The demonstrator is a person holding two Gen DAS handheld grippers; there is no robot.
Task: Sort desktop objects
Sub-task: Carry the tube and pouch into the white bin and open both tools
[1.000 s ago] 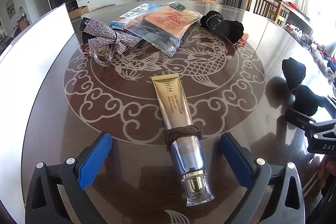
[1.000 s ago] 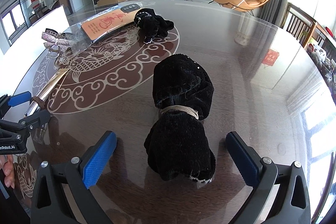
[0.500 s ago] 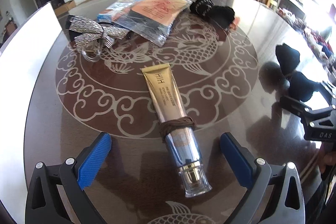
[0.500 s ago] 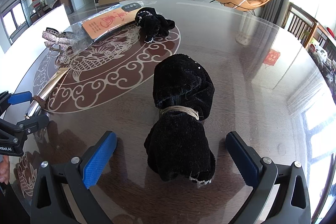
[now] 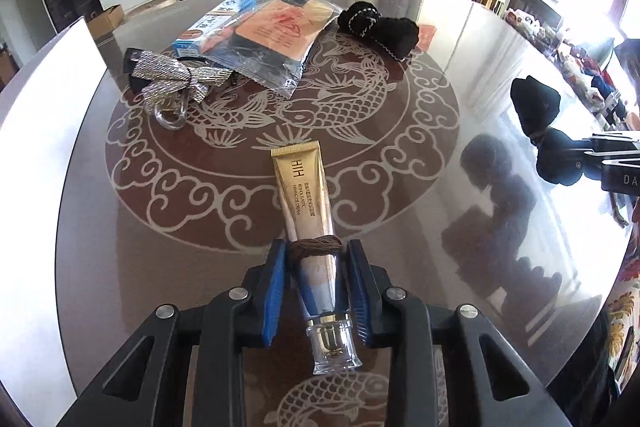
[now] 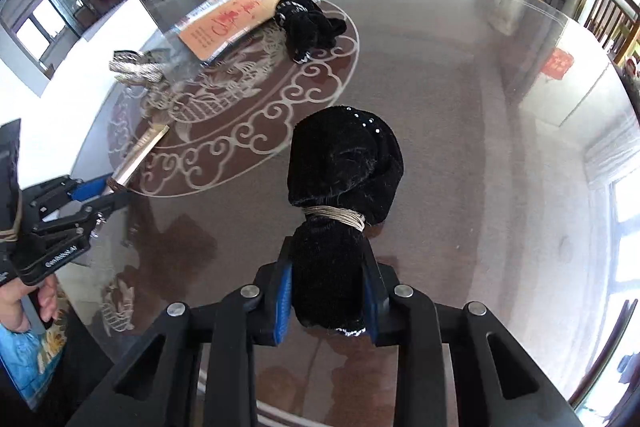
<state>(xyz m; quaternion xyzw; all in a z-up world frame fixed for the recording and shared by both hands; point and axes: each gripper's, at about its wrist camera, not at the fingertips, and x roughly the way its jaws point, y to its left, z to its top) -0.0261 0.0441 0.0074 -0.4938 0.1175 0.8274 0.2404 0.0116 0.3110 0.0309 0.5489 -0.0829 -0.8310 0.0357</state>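
Note:
My left gripper (image 5: 316, 259) is shut on a gold cream tube (image 5: 306, 199) with a brown hair tie around it, its clear cap toward me, low over the round glass table (image 5: 480, 75). My right gripper (image 6: 326, 259) is shut on the near end of a black fuzzy bundle (image 6: 344, 163) tied with a pale band. That bundle also shows at the right of the left wrist view (image 5: 536, 107). The tube also shows at the left of the right wrist view (image 6: 138, 155).
At the far side of the table lie a silver glitter bow (image 5: 172, 81), an orange packet in clear plastic (image 5: 276, 35), a blue box (image 5: 212, 23) and a second black cloth bundle (image 5: 380, 27). A white board (image 5: 36, 131) lines the left edge.
Both grippers have closed, the left on the cream tube and the right on the black bundle. Both moved forward over their objects.

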